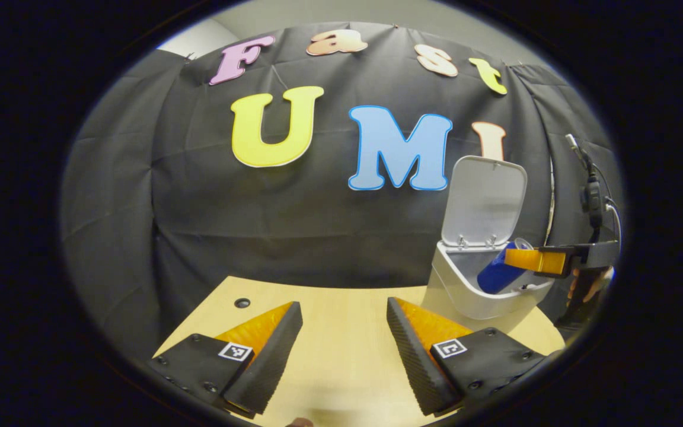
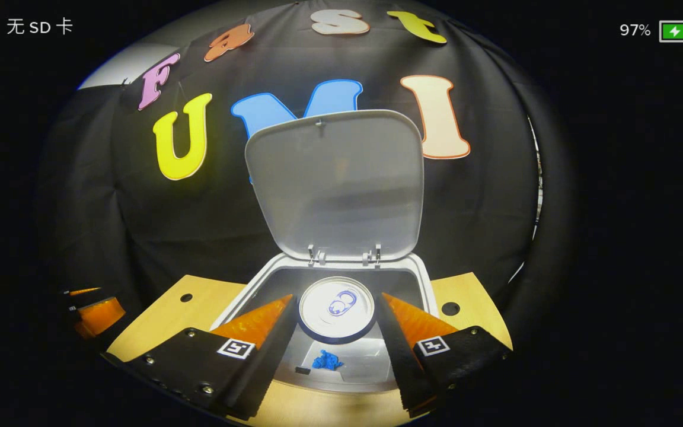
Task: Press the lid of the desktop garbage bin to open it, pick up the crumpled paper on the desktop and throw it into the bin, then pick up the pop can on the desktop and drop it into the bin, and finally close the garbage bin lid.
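Your right gripper (image 2: 338, 320) hangs over the open mouth of the garbage bin (image 2: 241, 296), and the pop can (image 2: 337, 308) sits between its two fingers with its silver top facing the camera; the fingers flank the can closely, yet you cannot tell from this view whether both press on it. In the left gripper view the same gripper (image 1: 546, 260) reaches in from the right at the bin's (image 1: 466, 296) rim, and the blue can (image 1: 498, 274) leans tilted into the opening, its lower end inside the bin; there too the contact of the fingers is hidden.

The lid (image 2: 335, 184) stands upright on its hinges at the far side of the bin; on the bin's floor, below the can, lies the crumpled paper (image 2: 326, 360), a small blue wad, with a little dark piece (image 2: 302, 370) just to its left.

Your left gripper (image 1: 344, 332) is held over the near part of the wooden desktop (image 1: 341, 356), left of the bin and well apart from it; its fingers are spread wide with nothing between them; the right gripper view catches it at the far left edge (image 2: 95, 314).
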{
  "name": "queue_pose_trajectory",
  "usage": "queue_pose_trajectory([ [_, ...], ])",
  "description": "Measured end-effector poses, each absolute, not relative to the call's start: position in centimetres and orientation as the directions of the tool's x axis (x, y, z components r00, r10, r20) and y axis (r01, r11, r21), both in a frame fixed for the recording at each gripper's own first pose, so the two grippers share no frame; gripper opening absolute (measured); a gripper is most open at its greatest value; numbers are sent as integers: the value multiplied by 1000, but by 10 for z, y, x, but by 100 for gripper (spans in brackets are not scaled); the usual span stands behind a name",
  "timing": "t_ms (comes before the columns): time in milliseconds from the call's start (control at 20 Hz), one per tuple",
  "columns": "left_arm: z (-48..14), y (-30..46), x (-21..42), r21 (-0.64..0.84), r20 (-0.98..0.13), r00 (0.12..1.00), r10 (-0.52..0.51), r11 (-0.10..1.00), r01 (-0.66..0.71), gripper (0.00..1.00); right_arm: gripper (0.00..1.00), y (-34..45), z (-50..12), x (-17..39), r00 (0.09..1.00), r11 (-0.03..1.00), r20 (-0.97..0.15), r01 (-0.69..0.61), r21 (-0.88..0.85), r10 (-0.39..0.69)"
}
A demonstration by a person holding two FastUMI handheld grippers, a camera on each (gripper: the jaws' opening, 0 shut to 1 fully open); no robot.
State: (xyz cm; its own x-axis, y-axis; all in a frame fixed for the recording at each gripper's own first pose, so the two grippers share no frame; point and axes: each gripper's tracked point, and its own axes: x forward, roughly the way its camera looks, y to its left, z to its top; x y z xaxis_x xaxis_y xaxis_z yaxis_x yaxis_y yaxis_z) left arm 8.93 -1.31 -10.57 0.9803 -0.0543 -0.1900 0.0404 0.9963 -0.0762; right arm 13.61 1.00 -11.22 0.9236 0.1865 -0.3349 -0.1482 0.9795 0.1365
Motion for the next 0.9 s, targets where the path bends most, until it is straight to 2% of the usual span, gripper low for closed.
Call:
queue_pose_trajectory([
  [100, -106, -11, 89, -76, -192, 980, -50, 996, 36, 96, 86, 12, -114, 136, 922, 980, -341, -145, 138, 185],
  [150, -106, -11, 88, -74, -193, 980, -46, 997, 32, 96, 94, 12, -113, 136, 923, 980, -338, -142, 140, 182],
  [200, -107, -10, 88, -75, -194, 980, -45, 997, 31, 96, 97, 11, -112, 137, 926, 981, -334, -136, 140, 176],
  [900, -97, -12, 74, -65, -175, 983, -51, 997, 40, 95, 98, 9, -79, 122, 945, 976, -273, -137, 167, 179],
])
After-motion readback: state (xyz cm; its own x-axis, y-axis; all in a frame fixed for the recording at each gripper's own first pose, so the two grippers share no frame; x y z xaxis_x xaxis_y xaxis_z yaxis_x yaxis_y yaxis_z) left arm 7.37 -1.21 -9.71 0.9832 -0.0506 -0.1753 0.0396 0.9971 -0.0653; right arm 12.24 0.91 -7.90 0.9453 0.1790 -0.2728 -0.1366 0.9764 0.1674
